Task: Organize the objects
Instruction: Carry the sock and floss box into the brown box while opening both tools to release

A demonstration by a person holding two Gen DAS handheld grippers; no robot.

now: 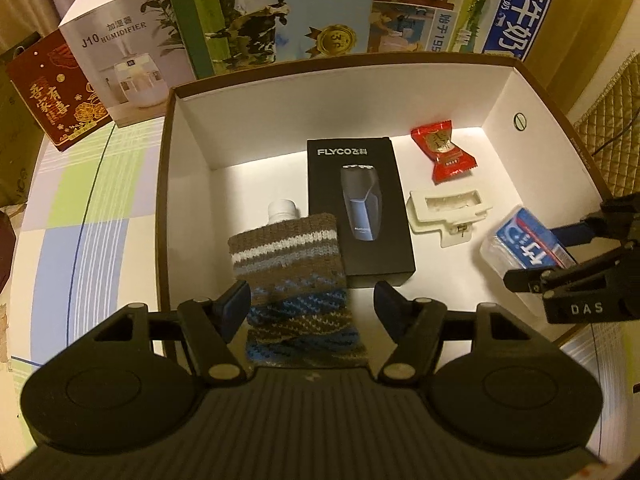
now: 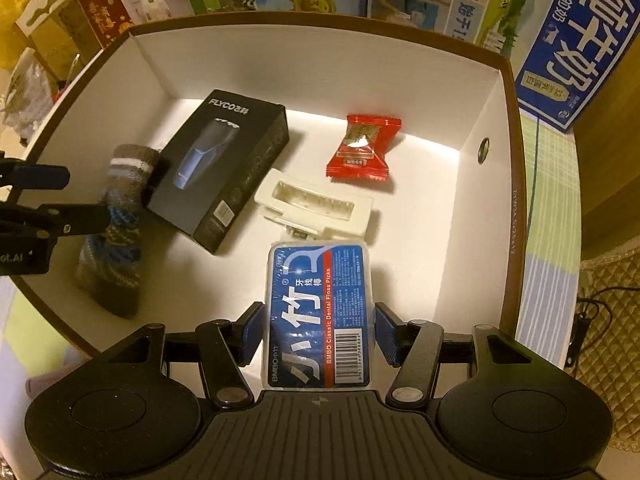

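**Floss box between the right jaws, bottle between the left, both inside the box**

The floss box [image 2: 318, 316], blue with a red stripe and a barcode, sits lengthwise between the right gripper [image 2: 320, 330] fingers. The pads look close against its two long sides, but whether they press it or only flank it cannot be told, nor whether it rests on the floor. It lies in the near right part of the box [image 2: 508, 128], a large carton with white inner walls and a brown rim.

Just beyond its far end lies a white clip [image 2: 320, 208]. Past that, nearer the back wall, is a red candy [image 2: 360, 148]. Left of the clip, a black shaver box [image 2: 224, 164] lies flat.

Left again is the bottle [image 1: 292, 276], in a knitted brown, white and blue sleeve with a white cap showing at its far end. It lies just beside the shaver box. The left gripper [image 1: 310, 306] is spread wide: one pad is at the sleeve's left edge, the other stands clear of it on the right.

The box stands on a checked tablecloth [image 1: 80, 208]. Behind it stand a humidifier carton [image 1: 124, 48], a red gift box [image 1: 52, 92] and milk cartons [image 1: 280, 12].
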